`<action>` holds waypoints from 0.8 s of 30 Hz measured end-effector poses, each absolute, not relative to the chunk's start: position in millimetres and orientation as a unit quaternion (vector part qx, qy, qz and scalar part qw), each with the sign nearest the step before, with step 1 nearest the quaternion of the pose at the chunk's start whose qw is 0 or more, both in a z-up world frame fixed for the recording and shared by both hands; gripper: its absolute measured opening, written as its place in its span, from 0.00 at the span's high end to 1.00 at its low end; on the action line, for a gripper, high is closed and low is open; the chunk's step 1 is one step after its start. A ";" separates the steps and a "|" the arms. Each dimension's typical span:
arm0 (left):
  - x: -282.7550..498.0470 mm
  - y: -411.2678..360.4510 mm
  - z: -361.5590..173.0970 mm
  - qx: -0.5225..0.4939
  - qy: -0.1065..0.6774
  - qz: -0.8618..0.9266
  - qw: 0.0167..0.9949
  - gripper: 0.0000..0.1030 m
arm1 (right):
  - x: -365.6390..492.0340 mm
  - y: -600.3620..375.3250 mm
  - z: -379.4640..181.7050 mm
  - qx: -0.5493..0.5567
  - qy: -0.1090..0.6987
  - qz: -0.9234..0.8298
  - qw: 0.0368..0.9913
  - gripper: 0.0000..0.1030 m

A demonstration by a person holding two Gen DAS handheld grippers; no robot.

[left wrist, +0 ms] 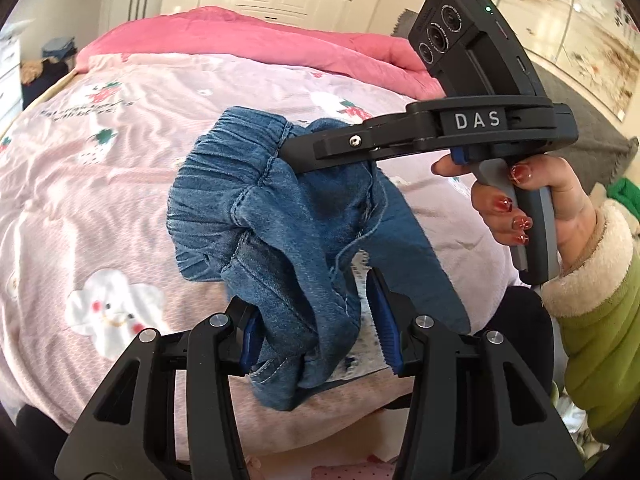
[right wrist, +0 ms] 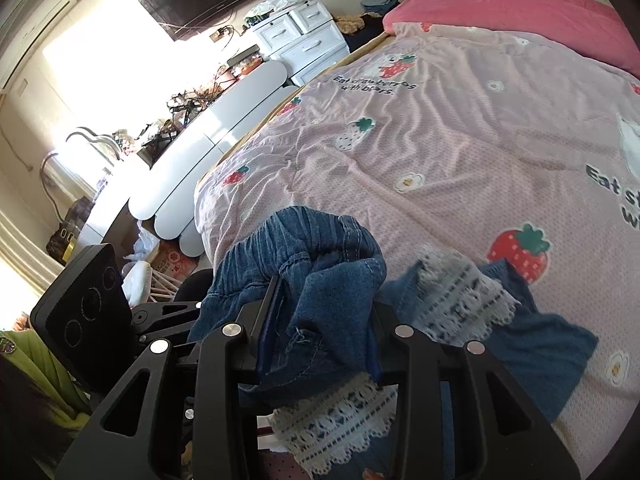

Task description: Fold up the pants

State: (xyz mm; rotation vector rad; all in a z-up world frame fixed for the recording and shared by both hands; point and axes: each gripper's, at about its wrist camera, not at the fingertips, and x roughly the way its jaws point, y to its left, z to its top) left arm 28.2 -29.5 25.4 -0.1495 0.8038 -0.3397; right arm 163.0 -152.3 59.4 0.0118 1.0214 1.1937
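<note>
- Small denim pants (left wrist: 304,216) hang bunched above the pink bedspread (left wrist: 120,184), limp and light.
- Left gripper (left wrist: 316,320) pinches denim at 6 o'clock; right gripper (right wrist: 320,320) clamps the elastic waistband (right wrist: 304,232), probably the surest hold.

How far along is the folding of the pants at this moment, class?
Done: no fold shows; the denim pants hang bunched above the pink bedspread. In hand: the left tool is shut on gathered denim, and the right tool is shut on cloth near the elastic waistband. Left: spreading the pants flat, then every fold.
</note>
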 end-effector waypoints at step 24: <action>19.7 -124.7 6.9 0.069 0.409 -0.243 0.877 0.36 | 167.6 -282.2 32.6 0.109 0.450 0.446 0.766 0.39</action>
